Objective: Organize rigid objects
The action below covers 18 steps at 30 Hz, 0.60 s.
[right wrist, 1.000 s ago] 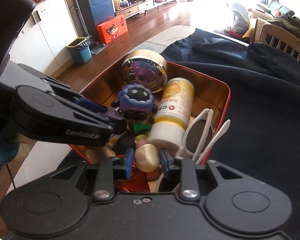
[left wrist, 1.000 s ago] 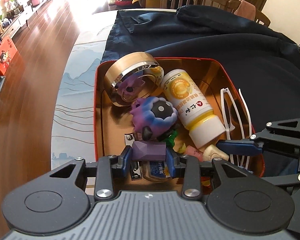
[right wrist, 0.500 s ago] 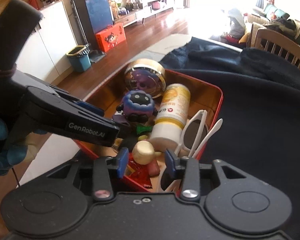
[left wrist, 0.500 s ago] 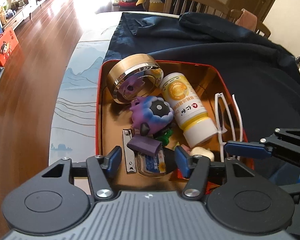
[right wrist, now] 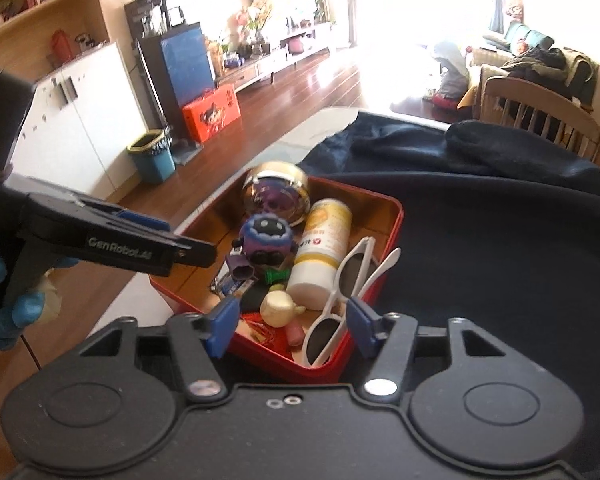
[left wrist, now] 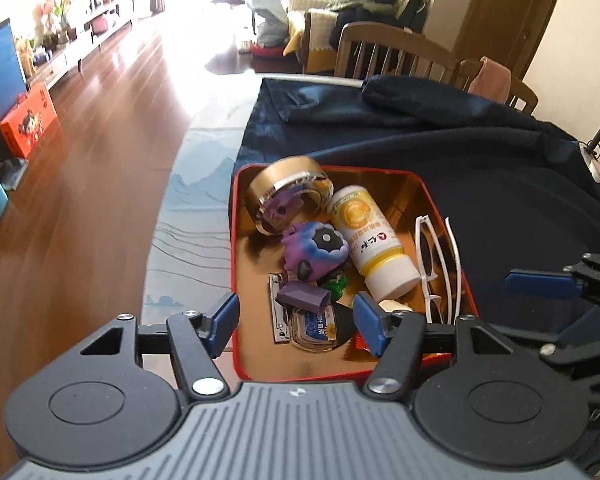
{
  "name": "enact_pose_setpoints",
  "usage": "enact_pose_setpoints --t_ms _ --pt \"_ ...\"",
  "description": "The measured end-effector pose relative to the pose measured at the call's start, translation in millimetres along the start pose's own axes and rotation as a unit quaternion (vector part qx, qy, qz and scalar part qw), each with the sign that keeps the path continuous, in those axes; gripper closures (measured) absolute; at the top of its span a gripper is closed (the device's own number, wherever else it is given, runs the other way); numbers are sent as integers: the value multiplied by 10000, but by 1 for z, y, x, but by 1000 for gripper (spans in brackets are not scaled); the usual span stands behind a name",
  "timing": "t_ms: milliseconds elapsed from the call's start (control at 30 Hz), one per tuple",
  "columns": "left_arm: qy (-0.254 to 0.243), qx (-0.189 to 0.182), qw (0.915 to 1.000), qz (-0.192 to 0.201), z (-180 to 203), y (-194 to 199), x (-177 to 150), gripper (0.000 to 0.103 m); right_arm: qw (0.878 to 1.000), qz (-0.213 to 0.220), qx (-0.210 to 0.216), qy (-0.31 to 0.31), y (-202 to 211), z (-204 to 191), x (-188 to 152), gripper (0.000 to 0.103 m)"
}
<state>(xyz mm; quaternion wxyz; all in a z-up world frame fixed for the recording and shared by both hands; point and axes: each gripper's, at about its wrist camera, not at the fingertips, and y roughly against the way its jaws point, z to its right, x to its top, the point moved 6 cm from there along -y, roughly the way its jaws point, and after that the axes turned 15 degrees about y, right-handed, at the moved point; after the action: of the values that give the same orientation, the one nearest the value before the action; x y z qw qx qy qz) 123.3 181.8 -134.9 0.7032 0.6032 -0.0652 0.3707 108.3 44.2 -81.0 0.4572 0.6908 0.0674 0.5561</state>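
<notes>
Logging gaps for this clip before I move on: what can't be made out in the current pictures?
- Left wrist view: near end of the red metal tin, hidden by the left gripper.
- Both views: small print on the yellow-and-white plastic bottle, too small.
- Right wrist view: person's blue-gloved hand, cut off by the left edge.

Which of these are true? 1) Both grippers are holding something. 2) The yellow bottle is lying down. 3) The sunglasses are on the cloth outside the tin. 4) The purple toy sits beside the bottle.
1) False: the left gripper and right gripper are opening, with nothing pressed between the pads.
2) True: the yellow bottle lies on its side in the red tin.
3) False: the white sunglasses are inside the tin.
4) True: the purple toy lies right next to it.
</notes>
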Motion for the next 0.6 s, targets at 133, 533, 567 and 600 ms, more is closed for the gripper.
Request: enact_pose_setpoints --t_ms 133,533,567,600 --pt "-15 -25 9998 171 1 17 -1 41 9997 209 14 -142 16 1 3 39" --pt "-142 -280 9984 465 14 59 -13 32 9961 730 -219 -447 53 2 3 13" --pt "-137 -281 9984 476 15 61 -14 31 9957 766 -238 -465 55 2 2 12" --pt "-137 -299 9983 477 15 63 -16 29 9955 779 -249 -478 56 2 2 8"
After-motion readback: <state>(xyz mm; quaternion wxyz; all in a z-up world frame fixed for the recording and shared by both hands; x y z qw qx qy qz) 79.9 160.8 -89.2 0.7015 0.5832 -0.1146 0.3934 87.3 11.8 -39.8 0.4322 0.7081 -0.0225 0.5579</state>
